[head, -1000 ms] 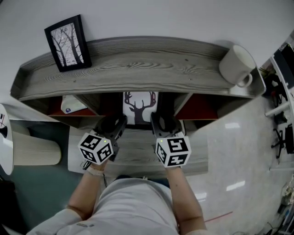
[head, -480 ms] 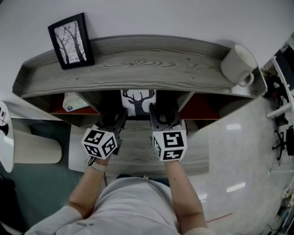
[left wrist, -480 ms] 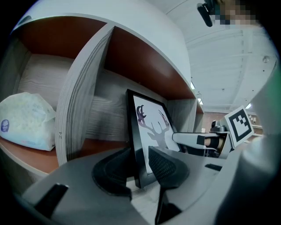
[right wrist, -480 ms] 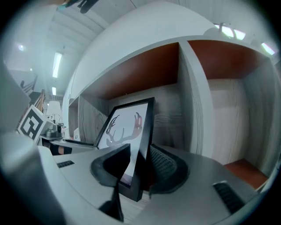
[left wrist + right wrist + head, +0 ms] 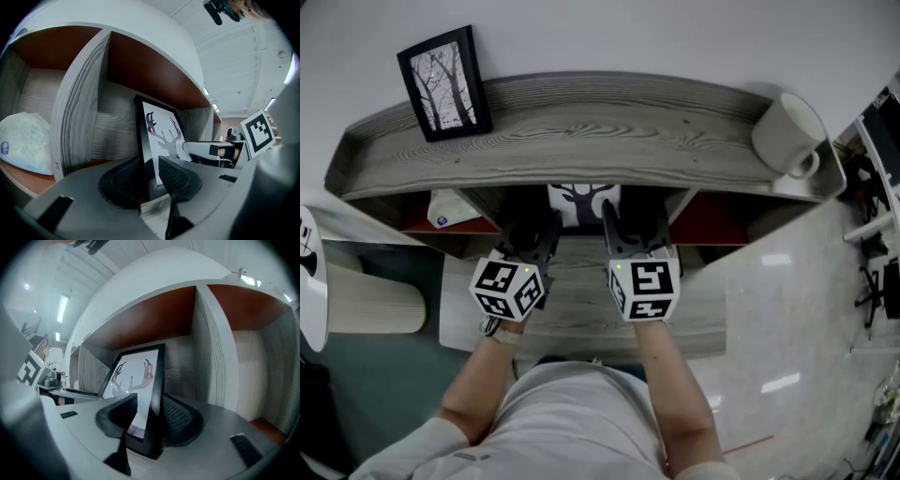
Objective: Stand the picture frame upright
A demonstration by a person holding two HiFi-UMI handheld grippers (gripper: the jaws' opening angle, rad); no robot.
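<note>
picture frame [image 5: 584,200], deer print, long axis near vertical, in the middle compartment of the shelf [image 5: 581,131], just beyond both hands: left gripper [image 5: 151,171] pinches its left edge; right gripper [image 5: 149,416], jaws just now opening, loosely straddles its right edge.

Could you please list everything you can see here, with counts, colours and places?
shelf unit: one, grey wood with red-brown compartment linings, against the white wall
deer picture frame: one, black, standing in the middle compartment
tree picture frame: one, black, top shelf, left end, leaning on the wall
mug: one, white, top shelf, right end
packet: one, white, left compartment
ribbed cylinder: one, beige, lower left, beside the shelf unit
left gripper: one, dark grey, shut on the deer picture frame's left edge
right gripper: one, dark grey, jaws just opened, right edge between them
forearms: two, bare, bottom of the head view
</note>
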